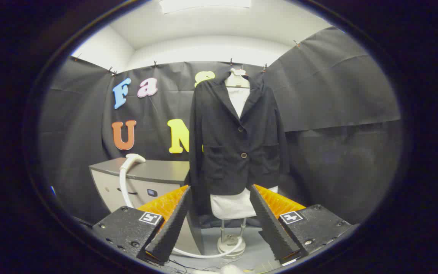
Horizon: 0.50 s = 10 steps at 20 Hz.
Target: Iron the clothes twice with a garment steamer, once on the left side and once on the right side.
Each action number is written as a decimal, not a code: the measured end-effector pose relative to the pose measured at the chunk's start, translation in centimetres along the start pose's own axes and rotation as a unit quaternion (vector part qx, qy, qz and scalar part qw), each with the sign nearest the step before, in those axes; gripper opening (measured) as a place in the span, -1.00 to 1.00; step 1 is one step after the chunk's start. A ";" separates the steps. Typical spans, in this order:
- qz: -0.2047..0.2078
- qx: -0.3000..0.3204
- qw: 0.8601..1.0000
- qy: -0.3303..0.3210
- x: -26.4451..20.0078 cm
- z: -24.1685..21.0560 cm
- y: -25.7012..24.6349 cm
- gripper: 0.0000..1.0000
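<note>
Though near jacket (238, 140), tongs (221, 213) wide, empty.

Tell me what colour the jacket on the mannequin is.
Black, with brownish buttons; the jacket shows best in the gripper view, beyond the open gripper.

The black jacket (238, 140) covers most of the white mannequin torso (231, 204). The gripper (221, 220), fingers spread wide and empty, hides part of the steamer hose (207, 255) near the mannequin's stand base (231, 245). Behind the jacket's left edge, the cabinet (146, 179) is partly concealed; its front details are too small to tell.
</note>
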State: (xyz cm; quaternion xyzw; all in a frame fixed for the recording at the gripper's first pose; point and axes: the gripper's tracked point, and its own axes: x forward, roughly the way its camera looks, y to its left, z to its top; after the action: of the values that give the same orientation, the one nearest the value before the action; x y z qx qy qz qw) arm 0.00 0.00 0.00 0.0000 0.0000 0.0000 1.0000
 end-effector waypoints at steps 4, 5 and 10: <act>0.010 -0.008 1.000 -0.002 -0.7 1.0 1.6 0.97; 0.010 -0.004 1.000 0.001 -0.8 1.0 1.8 0.97; 0.002 0.002 1.000 0.025 -1.0 0.3 2.2 0.97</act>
State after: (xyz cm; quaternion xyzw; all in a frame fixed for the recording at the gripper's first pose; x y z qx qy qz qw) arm -1.00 2.17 0.29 0.0024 0.0254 0.0016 0.9997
